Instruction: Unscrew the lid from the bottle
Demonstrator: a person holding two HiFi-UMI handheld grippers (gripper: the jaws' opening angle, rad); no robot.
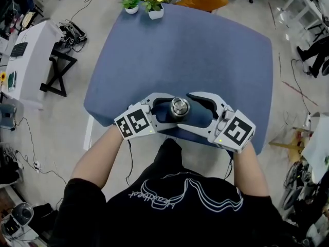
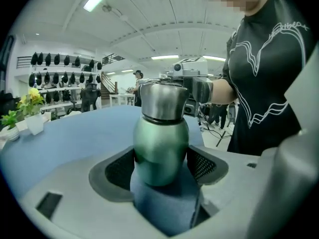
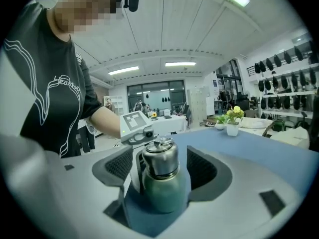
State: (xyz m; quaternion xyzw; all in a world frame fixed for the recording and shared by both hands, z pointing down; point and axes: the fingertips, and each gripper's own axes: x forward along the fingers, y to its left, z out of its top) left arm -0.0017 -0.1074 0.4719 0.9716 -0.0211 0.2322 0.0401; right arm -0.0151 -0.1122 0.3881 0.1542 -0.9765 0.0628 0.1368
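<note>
A green bottle with a steel lid stands upright near the front edge of the blue table. My left gripper comes in from the left, and its pads press on the green body. From the right, my right gripper is open around the lid, with a gap on each side between the lid and the pads. The bottle's lower body shows below the lid. Each gripper's marker cube appears behind the bottle in the other gripper's view.
Two small potted plants stand at the table's far edge. A white desk with cables around it is at the left, and an orange seat sits beyond the table. The bottle stands close to the person's torso.
</note>
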